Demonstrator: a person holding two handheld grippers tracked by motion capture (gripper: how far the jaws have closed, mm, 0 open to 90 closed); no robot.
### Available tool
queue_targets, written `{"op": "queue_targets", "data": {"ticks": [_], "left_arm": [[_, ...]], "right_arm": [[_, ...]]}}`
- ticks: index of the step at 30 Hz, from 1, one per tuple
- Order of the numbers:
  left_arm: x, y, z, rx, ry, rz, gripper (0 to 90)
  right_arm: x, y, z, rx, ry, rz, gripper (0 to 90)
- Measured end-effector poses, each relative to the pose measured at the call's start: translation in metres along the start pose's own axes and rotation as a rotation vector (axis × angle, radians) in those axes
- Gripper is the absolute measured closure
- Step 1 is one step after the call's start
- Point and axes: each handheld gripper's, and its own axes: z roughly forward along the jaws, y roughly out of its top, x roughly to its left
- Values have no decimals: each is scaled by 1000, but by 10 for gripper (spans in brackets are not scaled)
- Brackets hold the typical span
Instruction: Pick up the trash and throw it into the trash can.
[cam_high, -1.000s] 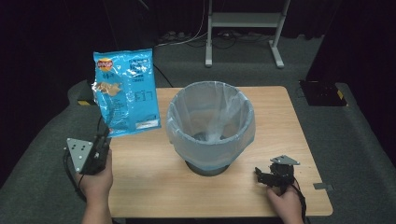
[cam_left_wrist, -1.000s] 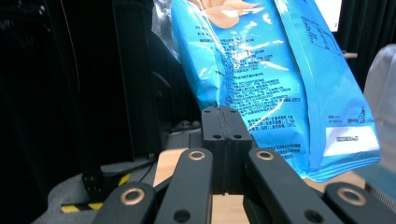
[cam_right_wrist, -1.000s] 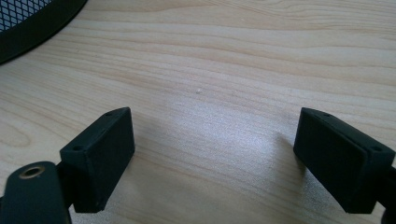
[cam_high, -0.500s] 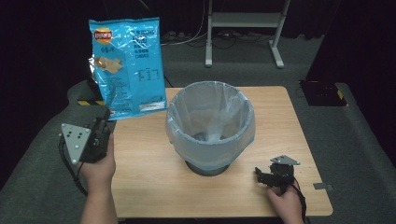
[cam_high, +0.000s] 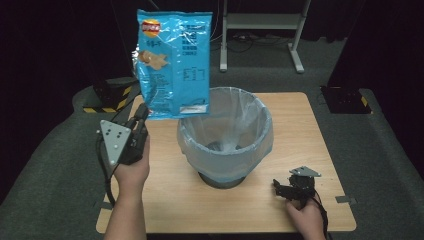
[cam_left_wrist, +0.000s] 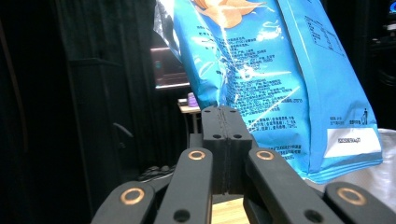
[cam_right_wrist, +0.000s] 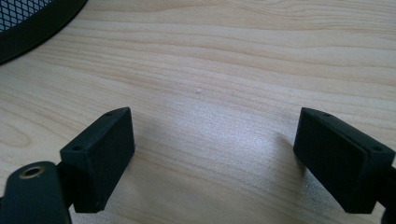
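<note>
1. The left hand-held gripper (cam_high: 141, 114) sits at the left of the high view, raised off the counter (cam_high: 165, 200), its jaws pinched together on the lower left corner of a blue crisp bag (cam_high: 174, 62)
2. In the left gripper view the two black jaws meet with no gap and the bag's edge (cam_left_wrist: 219, 100) is clamped between their tips
3. The crisp bag hangs upright in the upper middle of the high view, its logo at the top and its bottom edge just above and left of the bin's rim
4. A round bin (cam_high: 225, 137) lined with a clear plastic bag stands at the centre of the counter; the crisp bag's lower right corner overlaps the bin's upper left rim in the high view
5. The right hand-held gripper (cam_high: 287, 189) rests low at the lower right of the high view, near the front of the counter and well apart from the bag
6. In the right gripper view its jaws stand wide with bare wood (cam_right_wrist: 210, 116) between them, and the bin's dark mesh base (cam_right_wrist: 28, 18) shows in the upper left corner
7. A grey three-cornered plate (cam_high: 114, 139) tops the left hand-held gripper, and the person's forearms come in from the bottom edge
</note>
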Motion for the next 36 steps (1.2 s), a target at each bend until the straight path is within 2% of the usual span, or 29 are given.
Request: {"op": "queue_targets", "data": {"ticks": [7, 15, 22, 33, 36], "left_arm": [[-28, -1, 16, 7, -54, 6, 897], [-51, 0, 26, 6, -99, 7, 896], [-64, 0, 33, 11, -123, 14, 895], [-76, 2, 39, 7, -149, 19, 895], [-78, 1, 41, 19, -170, 23, 884]], "right_arm": [[0, 0, 0, 0, 1, 0, 125], [0, 0, 0, 0, 1, 1, 126], [0, 0, 0, 0, 2, 1, 126], [0, 0, 0, -1, 2, 0, 131], [0, 0, 0, -1, 2, 0, 130]]}}
